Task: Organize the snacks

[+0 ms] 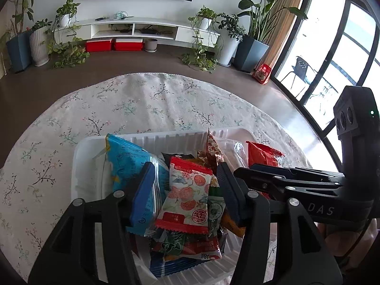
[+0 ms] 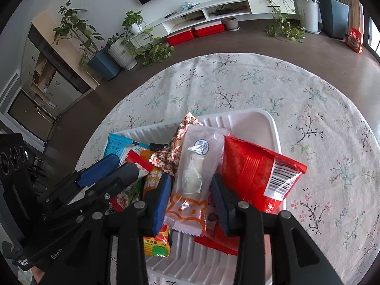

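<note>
Both grippers over the tray, pointing down into the pile.

Left gripper [image 1: 185, 190]: jaws apart, the peach-print packet [image 1: 187, 194] between the pads but with daylight on both sides, so I read it as released, not gripped. It leans on the heap with its red sealed edge nearest me. Just outside the left pad [image 1: 142, 194] stands the blue bag [image 1: 133, 163], upright against the tray wall.

Right gripper [image 2: 190, 197]: jaws apart, the clear packet [image 2: 194, 178] with an orange cat print lies lengthwise between the pads; I cannot see either pad pressing it. Just outside the right pad [image 2: 219, 201] sits the red bag [image 2: 256, 173], barcode up, tilted over the rim. Beyond the fingertips, a crumpled red-and-gold wrapper [image 2: 175, 142].

My judgement: both packets are being let go into the white ribbed tray [image 2: 258, 123]. To do it well, I would lift straight back along the fingers so no pad drags a wrapper out.

Tray sits on the floral cloth [image 2: 261, 83], far end bare.
</note>
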Demonstrator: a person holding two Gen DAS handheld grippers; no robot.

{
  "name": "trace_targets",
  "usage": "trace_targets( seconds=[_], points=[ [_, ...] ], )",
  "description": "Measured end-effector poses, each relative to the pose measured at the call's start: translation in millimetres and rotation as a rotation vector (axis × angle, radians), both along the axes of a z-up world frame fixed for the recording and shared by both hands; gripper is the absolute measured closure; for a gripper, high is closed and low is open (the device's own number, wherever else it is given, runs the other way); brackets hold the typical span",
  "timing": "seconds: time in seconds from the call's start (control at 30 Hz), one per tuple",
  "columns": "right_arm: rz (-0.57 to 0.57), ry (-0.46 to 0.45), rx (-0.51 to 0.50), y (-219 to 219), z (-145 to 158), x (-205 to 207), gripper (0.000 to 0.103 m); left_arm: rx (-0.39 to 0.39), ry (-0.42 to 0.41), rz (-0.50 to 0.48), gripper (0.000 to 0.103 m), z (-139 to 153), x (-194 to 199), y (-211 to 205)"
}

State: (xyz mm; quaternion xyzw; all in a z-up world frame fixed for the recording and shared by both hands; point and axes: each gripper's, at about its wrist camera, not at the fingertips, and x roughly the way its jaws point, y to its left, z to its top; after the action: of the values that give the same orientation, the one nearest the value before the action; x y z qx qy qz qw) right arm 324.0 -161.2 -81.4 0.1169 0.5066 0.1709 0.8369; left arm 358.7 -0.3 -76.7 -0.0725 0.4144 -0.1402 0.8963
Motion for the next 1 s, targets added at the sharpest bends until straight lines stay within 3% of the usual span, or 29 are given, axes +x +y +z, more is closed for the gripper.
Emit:
trace_targets(
  seconds=[0.3, 0.37, 0.43, 0.53, 0.7, 0.87, 1.0],
  points=[
    [-0.014, -0.008, -0.001, -2.5, 6.9, -3.8, 0.047, -0.006, -0.021, 0.01, 0.047, 7.9, -7.6, 4.5],
    [-0.02, -0.008, 0.003, -4.0, 9.8, -5.6, 0.044, 0.005, -0.035, 0.027, 0.036, 13.0, -12.1, 6.3],
    [-0.03, -0.02, 0.003, -5.9, 16.0, -10.1, 0.039, -0.004, -0.051, 0.044, 0.032, 19.9, -18.5, 10.9],
    [-0.04, -0.057, 0.02, -9.1, 30.5, -19.9, 0.025, -0.003, -0.075, 0.066, 0.027, 32.8, -30.3, 15.4],
    [-0.043, -0.119, 0.056, -15.0, 57.3, -42.1, 0.007, -0.003, -0.144, 0.106, 0.007, 59.4, -62.9, 22.9],
    [-0.06, -0.243, 0.117, -29.6, 96.0, -77.6, 0.0, 0.02, -0.304, 0.133, 0.001, 97.0, -120.7, 28.1],
    [-0.095, -0.5, 0.108, -42.4, 141.4, -129.2, 0.0, 0.091, -0.529, 0.199, 0.0, 137.0, -190.1, 23.4]
  ],
)
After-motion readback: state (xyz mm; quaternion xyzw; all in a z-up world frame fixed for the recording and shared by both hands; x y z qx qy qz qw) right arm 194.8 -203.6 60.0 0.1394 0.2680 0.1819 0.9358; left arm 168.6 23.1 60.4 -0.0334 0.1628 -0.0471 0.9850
